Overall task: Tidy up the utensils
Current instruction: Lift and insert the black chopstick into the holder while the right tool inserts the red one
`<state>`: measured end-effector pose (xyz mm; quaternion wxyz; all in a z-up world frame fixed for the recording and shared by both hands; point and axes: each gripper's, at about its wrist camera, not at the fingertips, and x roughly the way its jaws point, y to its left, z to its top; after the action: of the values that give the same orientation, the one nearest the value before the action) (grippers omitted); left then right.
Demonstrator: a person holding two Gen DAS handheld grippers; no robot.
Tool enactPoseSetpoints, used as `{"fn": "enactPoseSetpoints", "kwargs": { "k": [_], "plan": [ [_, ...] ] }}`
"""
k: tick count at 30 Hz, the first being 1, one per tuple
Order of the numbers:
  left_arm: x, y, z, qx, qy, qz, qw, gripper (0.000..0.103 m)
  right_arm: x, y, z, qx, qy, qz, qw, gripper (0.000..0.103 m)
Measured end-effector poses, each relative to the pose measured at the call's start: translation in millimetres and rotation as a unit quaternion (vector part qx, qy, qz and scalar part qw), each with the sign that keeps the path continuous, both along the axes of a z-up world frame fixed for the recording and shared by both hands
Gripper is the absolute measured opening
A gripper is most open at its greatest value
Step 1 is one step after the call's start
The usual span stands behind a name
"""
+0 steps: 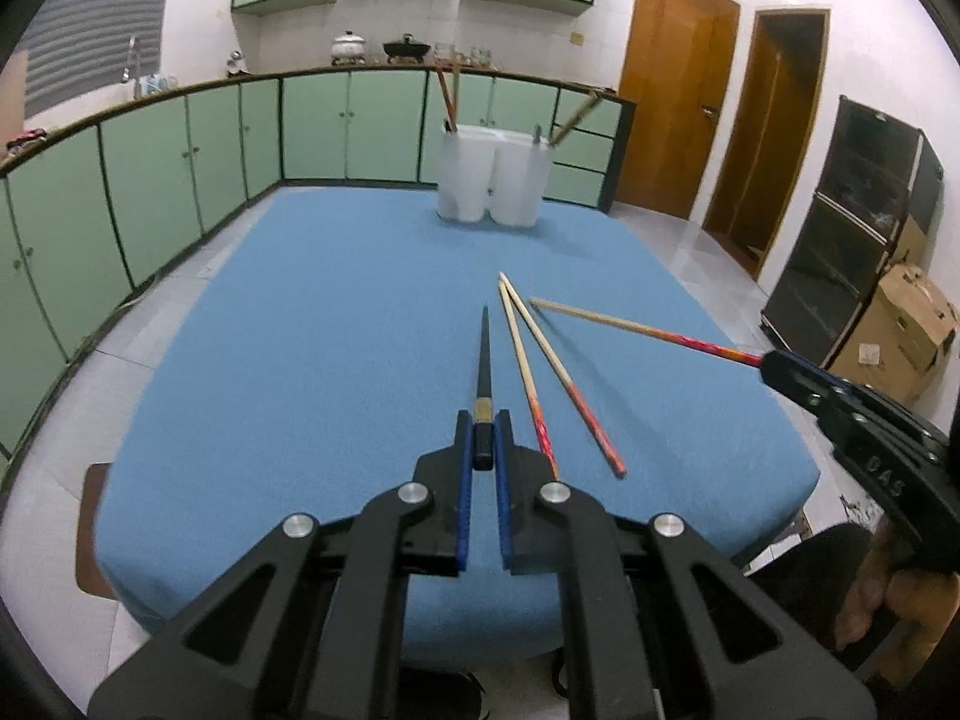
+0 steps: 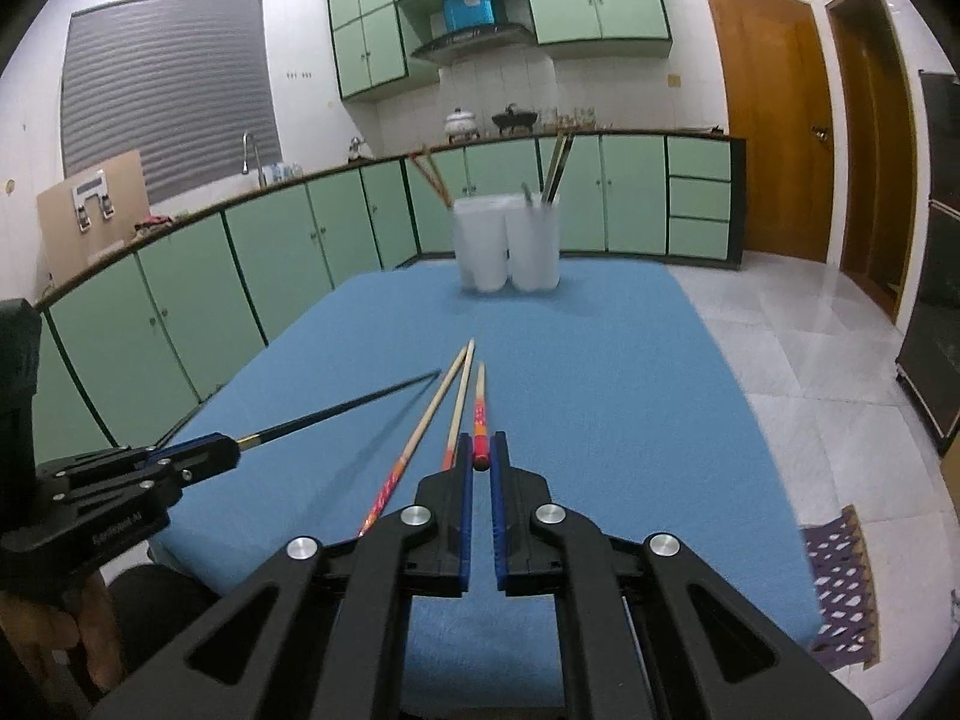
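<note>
Left gripper is clamped on a black chopstick, right gripper on a red one, each held by its thick end, tip forward, likely for dropping into the white holder. Two red chopsticks lie on the blue table between them.

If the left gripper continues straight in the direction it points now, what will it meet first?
Probably the blue tablecloth. The left gripper, shut on a black chopstick, points down at bare cloth short of the white utensil holder; depth is unclear.
</note>
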<state>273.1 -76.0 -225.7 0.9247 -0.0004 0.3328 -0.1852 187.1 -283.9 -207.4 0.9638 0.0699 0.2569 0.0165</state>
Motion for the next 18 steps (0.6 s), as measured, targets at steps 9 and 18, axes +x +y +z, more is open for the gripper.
{"fn": "enactPoseSetpoints", "kwargs": {
  "k": [9, 18],
  "plan": [
    [-3.4, 3.5, 43.6, 0.006, -0.02, 0.002, 0.9998, 0.006, 0.8, -3.3, 49.0, -0.015, -0.012, 0.005, 1.0, 0.005],
    [5.9, 1.7, 86.3, 0.019, -0.044, -0.019, 0.9987, 0.006, 27.5, 5.6, 91.0, -0.059, -0.003, 0.039, 0.997, 0.005]
  ]
}}
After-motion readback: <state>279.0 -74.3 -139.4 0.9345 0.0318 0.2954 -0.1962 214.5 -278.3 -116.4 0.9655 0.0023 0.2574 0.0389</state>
